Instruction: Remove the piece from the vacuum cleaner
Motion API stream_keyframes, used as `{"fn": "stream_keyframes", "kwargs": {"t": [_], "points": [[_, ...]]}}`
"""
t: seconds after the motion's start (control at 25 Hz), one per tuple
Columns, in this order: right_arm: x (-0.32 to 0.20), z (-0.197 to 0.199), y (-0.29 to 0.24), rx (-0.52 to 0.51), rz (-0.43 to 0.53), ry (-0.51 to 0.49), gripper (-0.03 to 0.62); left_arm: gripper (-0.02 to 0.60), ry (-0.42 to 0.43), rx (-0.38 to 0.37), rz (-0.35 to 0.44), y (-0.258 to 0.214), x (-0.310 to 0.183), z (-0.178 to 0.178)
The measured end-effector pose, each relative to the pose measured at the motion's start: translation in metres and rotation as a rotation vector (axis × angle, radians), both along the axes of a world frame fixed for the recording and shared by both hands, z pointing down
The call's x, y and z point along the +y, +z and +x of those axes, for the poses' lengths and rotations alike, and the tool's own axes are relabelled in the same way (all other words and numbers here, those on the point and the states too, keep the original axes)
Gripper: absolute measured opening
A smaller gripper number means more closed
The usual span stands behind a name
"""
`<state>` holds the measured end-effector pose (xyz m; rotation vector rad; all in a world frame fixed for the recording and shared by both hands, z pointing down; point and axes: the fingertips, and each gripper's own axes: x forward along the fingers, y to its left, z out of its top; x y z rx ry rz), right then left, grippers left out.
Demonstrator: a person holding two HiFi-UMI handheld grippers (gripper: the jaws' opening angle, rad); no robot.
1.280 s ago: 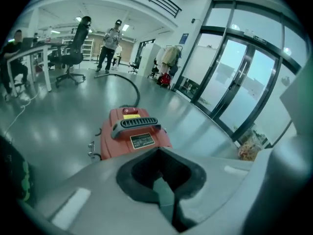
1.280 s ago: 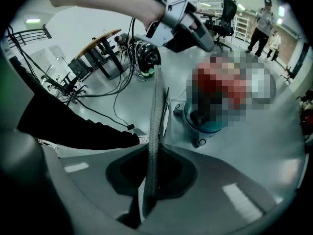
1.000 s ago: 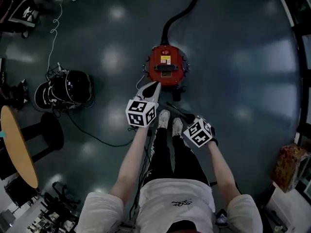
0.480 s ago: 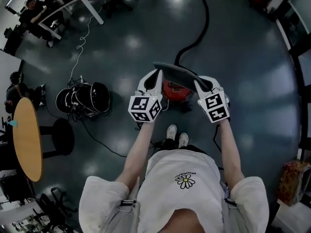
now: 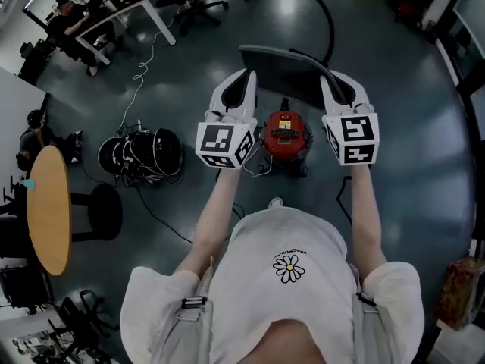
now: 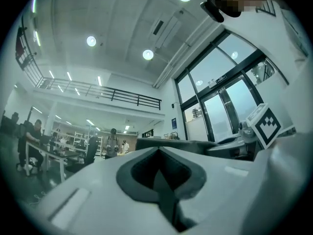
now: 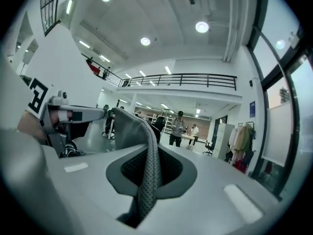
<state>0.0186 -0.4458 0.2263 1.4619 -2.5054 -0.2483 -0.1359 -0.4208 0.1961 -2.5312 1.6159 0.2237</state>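
A red canister vacuum cleaner [image 5: 286, 133] stands on the dark floor, its black hose [image 5: 322, 10] curving away behind it. A flat grey piece [image 5: 292, 70] is held in the air above it, between my two grippers. My left gripper [image 5: 247, 78] is shut on the piece's left edge, and my right gripper [image 5: 335, 82] is shut on its right edge. In the left gripper view a thin dark edge runs between the closed jaws of my left gripper [image 6: 161, 177]. In the right gripper view, the grey mesh piece [image 7: 131, 129] is pinched by my right gripper [image 7: 148, 175].
A black bundle of gear with cables [image 5: 140, 154] lies on the floor at the left, beside a black stool [image 5: 106, 211] and a round wooden table [image 5: 47, 207]. Desks and chairs with seated people [image 5: 114, 6] stand at the far left. A box [image 5: 457, 290] sits at the lower right.
Both grippers rose from near the floor beside the vacuum cleaner to chest height. The grey piece, taken between them, now hangs lifted above the red canister.
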Motion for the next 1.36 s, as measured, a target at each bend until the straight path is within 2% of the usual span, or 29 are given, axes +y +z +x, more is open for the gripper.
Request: {"fn": "stream_keyframes", "kwargs": {"t": [0.08, 0.2, 0.32, 0.56, 1.0, 1.36], "points": [[0.0, 0.003, -0.004, -0.062, -0.006, 0.013, 0.038, 0.001, -0.008, -0.005, 0.015, -0.006, 0.003, -0.004], [0.004, 0.008, -0.006, -0.099, -0.014, 0.019, 0.038, 0.001, -0.017, -0.038, 0.032, -0.013, 0.004, -0.004], [0.006, 0.011, -0.001, -0.085, -0.025, 0.022, 0.038, 0.001, -0.004, -0.068, 0.041, -0.017, 0.002, 0.003], [0.015, 0.019, 0.003, -0.069, -0.023, 0.052, 0.037, 0.001, 0.031, -0.05, 0.028, -0.011, 0.0, 0.015], [0.022, 0.024, -0.003, -0.058, 0.004, 0.073, 0.037, 0.001, 0.092, -0.069, 0.003, 0.001, 0.003, 0.032], [0.025, 0.019, -0.003, -0.048, -0.001, 0.058, 0.037, 0.001, 0.086, -0.054, 0.017, -0.006, 0.005, 0.03]]}}
